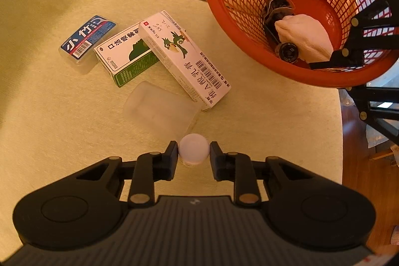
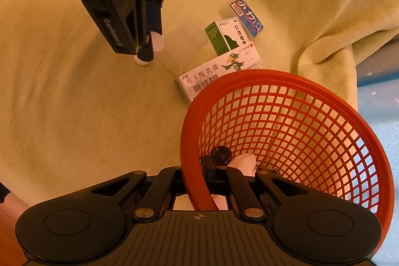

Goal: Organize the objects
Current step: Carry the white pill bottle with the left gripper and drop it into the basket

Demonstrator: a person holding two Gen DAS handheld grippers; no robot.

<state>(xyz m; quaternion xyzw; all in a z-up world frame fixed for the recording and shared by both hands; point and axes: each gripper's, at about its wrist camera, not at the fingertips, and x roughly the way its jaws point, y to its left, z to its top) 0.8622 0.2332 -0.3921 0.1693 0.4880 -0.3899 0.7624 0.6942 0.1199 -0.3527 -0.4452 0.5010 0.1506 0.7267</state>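
Left hand-held gripper [image 1: 194,153] straddles a small white round-capped bottle [image 1: 194,150] standing on the cloth-covered bench [image 1: 62,116]; jaws apart, left pad about touching the cap, right a hair off. Bottle looks light, rigid, smooth plastic, so likely to slip or tip; grip the cap's widest part squarely. Right hand-held gripper [image 2: 199,181] is clamped on the red basket [image 2: 299,81] rim, tilting it.
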